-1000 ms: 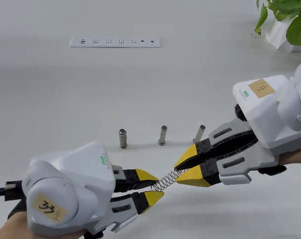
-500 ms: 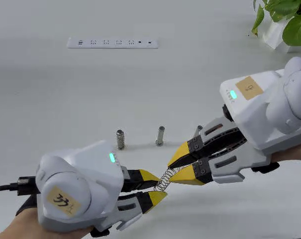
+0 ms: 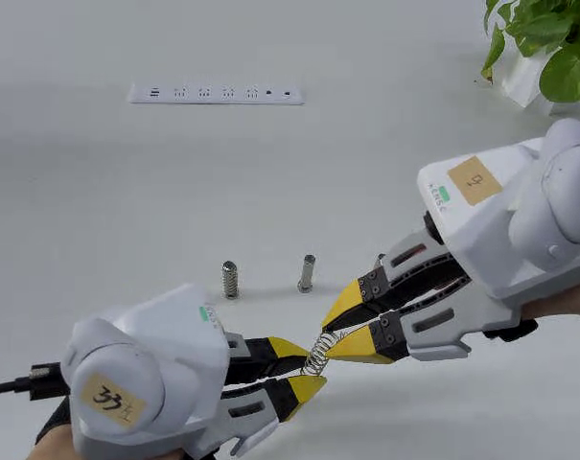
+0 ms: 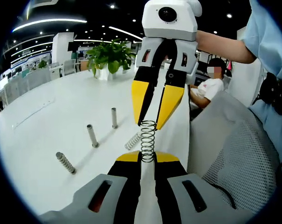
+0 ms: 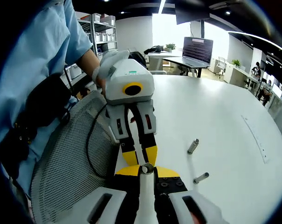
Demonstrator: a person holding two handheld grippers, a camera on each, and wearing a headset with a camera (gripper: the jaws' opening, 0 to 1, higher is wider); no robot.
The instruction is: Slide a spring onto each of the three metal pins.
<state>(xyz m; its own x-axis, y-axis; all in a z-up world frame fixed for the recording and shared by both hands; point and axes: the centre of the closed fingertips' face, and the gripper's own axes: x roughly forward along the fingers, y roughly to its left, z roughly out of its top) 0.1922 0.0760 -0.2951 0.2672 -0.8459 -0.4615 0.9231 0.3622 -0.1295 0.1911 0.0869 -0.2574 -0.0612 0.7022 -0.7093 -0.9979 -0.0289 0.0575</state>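
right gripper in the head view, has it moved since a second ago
Yes, a little. Against the middle pin, the right gripper has shifted left, toward the left gripper, and the spring between them looks shorter.

- Left pin (image 3: 230,279): left of the middle pin (image 3: 307,273).
- Right pin (image 4: 114,117): right of it.
- Spring (image 3: 318,353): before it.
- Strip (image 3: 216,93): well behind it.
- Plant (image 3: 544,38): behind it, far right.

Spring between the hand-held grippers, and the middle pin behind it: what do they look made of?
Spring: thin coiled wire, apparently steel, bright and silvery with glints on the coils. Middle pin: solid metal rod, likely steel, with a grey satin finish and a pale highlight along its side. The exact alloy cannot be told.
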